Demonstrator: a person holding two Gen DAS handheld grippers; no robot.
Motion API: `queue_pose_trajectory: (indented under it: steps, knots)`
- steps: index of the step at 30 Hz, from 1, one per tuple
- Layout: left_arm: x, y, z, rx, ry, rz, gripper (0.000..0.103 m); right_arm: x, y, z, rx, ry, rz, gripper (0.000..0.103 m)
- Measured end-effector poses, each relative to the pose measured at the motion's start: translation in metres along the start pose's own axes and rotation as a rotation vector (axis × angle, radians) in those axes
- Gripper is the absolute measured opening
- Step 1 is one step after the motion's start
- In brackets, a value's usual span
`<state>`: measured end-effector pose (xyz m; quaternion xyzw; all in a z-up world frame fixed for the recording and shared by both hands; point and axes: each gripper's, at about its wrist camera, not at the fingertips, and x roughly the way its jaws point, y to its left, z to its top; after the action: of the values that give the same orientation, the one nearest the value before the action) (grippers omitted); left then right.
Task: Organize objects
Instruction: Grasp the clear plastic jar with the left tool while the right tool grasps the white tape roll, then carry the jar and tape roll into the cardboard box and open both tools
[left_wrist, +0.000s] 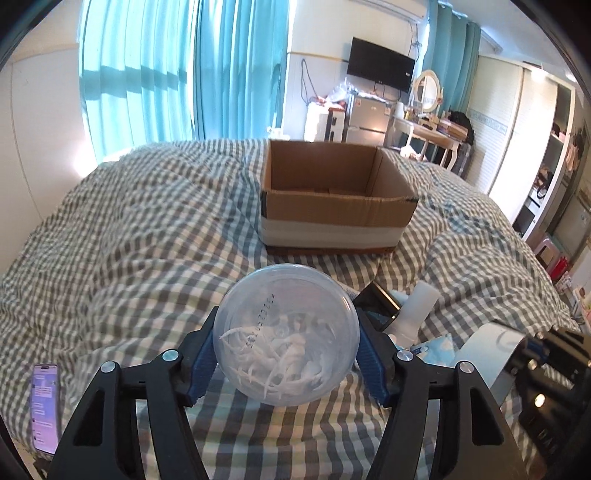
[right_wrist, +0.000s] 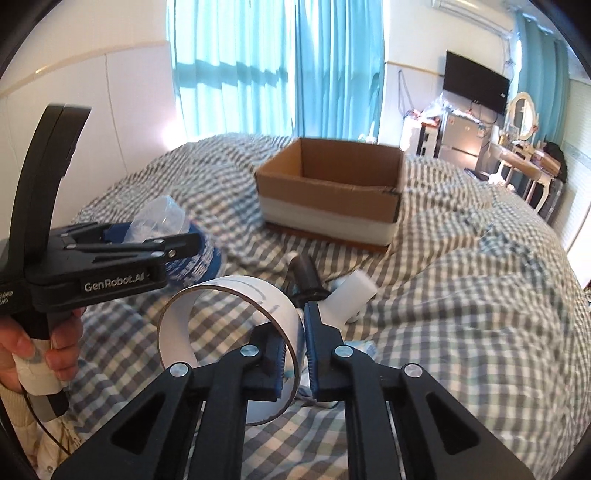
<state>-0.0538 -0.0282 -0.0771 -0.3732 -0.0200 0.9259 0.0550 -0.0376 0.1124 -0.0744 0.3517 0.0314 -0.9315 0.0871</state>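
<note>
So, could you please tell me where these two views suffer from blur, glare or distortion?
Left wrist view: fisheye bends the curtains, window glare whitens the left wall, and the checked bedding looks smeared. Right wrist view: the cardboard box is blurred, while the tape roll stays fairly sharp.

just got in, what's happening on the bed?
A person is tidying items with two handheld grippers. The left gripper is clamped on a clear plastic tub of white bits; the right gripper has pinched the wall of a white tape ring. The open cardboard box stands ahead on the checked duvet.
</note>
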Motion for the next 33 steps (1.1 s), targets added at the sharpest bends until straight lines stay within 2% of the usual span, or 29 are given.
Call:
queue_pose_trajectory:
  steps: [7, 12, 18, 26, 33]
  knots:
    - [-0.005, 0.000, 0.008, 0.005, -0.028, -0.012, 0.066, -0.021, -0.021, 0.018, 0.036, -0.057, -0.048, 0.009]
    - [-0.002, -0.001, 0.024, -0.007, -0.041, -0.014, 0.066, -0.024, -0.038, 0.044, 0.033, -0.078, -0.080, 0.009]
    - [0.002, -0.005, 0.064, -0.009, -0.081, -0.035, 0.066, -0.017, -0.050, 0.085, 0.002, -0.104, -0.105, 0.009]
    - [0.012, -0.007, 0.133, -0.020, -0.145, -0.036, 0.066, 0.008, -0.064, 0.145, -0.038, -0.104, -0.120, 0.009]
    - [0.036, -0.009, 0.182, -0.029, -0.170, -0.021, 0.066, 0.035, -0.073, 0.194, -0.059, -0.117, -0.137, 0.009]
